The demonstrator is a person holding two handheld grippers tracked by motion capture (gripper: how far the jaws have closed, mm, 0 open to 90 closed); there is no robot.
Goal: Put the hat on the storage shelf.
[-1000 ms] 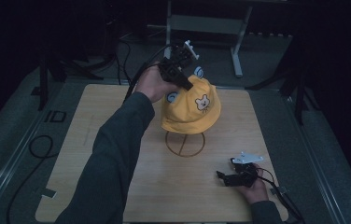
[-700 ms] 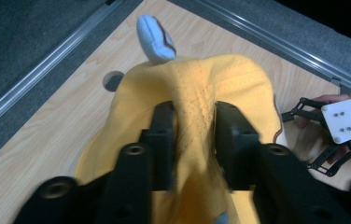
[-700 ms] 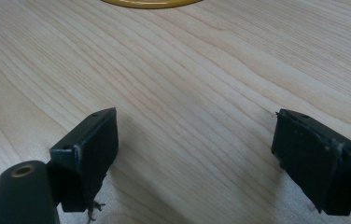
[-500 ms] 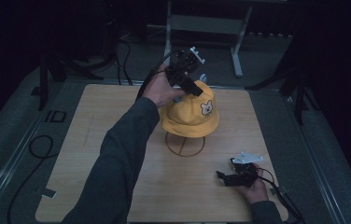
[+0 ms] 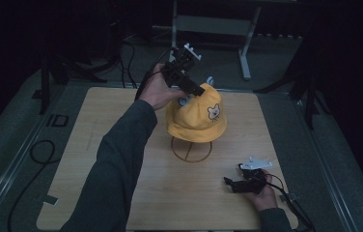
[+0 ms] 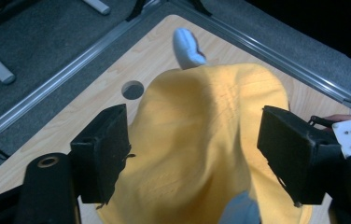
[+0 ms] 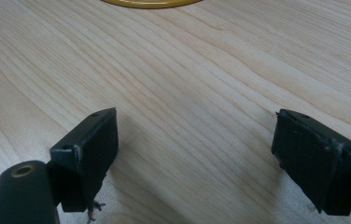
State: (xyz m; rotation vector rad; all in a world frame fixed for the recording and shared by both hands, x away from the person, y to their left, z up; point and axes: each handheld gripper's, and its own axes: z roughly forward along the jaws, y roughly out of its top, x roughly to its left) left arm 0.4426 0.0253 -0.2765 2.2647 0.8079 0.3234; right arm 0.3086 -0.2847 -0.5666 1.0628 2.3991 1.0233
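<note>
Above the far half of the bench (image 5: 97, 145), the left claw (image 5: 189, 87) hung over the crown of a yellow hat (image 5: 196, 116), tilted down toward it. In the left gripper view its jaws stood wide apart with the hat (image 6: 201, 140) spread between and beneath them, gripping nothing; I could not tell whether they touched the cloth. The hat sat draped on a wire stand (image 5: 190, 151), which kept it raised and rounded, probably so that a claw could reach its top. A small white ear (image 6: 187, 46) stuck out past the hat on the claw's far side.

Nearer the person, the right claw (image 5: 232, 184) lay low at the bench's near edge, well apart from the hat, likely parked while the other hand worked. Its jaws were also spread wide and empty, with bare wood between them and the stand's yellow ring (image 7: 150, 3) ahead.
</note>
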